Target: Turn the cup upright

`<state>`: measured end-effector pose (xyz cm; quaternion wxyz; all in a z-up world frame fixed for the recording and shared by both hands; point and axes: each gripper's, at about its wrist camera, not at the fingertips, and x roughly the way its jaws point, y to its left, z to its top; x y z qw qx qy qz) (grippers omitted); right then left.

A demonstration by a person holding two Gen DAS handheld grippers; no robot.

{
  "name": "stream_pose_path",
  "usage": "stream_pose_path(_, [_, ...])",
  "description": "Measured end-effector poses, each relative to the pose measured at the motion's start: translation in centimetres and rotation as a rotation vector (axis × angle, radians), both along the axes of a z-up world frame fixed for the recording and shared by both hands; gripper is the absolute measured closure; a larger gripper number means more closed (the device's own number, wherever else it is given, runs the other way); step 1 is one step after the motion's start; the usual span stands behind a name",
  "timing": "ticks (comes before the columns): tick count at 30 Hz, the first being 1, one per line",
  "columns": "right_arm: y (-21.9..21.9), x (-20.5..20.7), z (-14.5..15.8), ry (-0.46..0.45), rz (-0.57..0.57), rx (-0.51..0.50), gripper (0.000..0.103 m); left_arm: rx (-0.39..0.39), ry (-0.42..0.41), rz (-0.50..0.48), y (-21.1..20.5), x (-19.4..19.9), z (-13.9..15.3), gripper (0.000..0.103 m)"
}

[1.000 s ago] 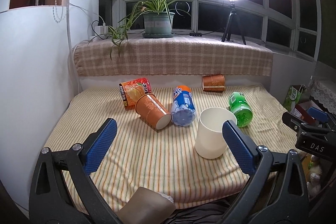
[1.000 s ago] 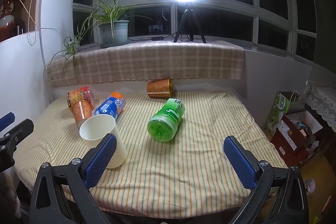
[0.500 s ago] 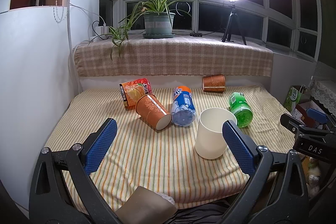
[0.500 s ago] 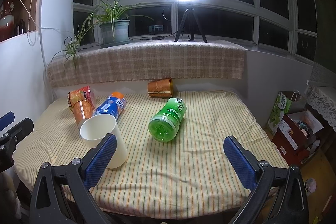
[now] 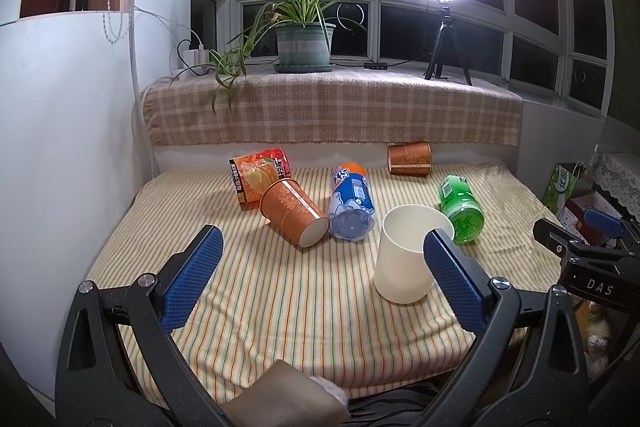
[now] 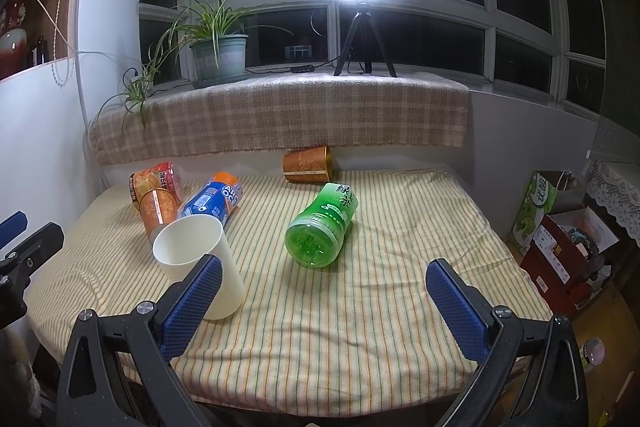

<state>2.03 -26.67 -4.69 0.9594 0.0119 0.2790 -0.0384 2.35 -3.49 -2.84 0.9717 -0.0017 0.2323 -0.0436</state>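
While the white cup (image 5: 408, 259) already stands mouth-up on the striped surface (image 5: 280, 307), two copper cups lie on their sides, so the step in hand is, by my reading, picking one of them to right. The nearer copper cup (image 5: 294, 213) lies just left of the white cup, its open mouth turned toward the cameras, touching the orange bottle (image 5: 260, 177) behind it and just beside the blue bottle (image 5: 352, 203). The far copper cup (image 5: 410, 159) lies well behind the white cup, against the back wall. The green bottle (image 6: 322, 225) lies just right of the white cup.

The left gripper (image 5: 320, 279) is spread wide and holds nothing; the right gripper (image 6: 324, 301) is likewise spread and empty. Both hover at the near edge, short of the white cup.

To do this well, I would send the left gripper to the nearer copper cup and pinch its wall across the width near the rim, lightly, since paper will likely crush. Lift it away from both bottles before rotating, or the base may knock them rolling. Set it down left of the white cup, on flat cloth, and release only once the base sits level, because the soft surface may let it tip.
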Motion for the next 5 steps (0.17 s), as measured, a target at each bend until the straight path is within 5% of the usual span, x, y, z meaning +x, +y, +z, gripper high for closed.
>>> stream_pose_path(5, [0.24,-0.02,-0.2,0.001,0.005,-0.001,0.0,-0.006,0.004,0.009,0.58,0.09,-0.04,0.001])
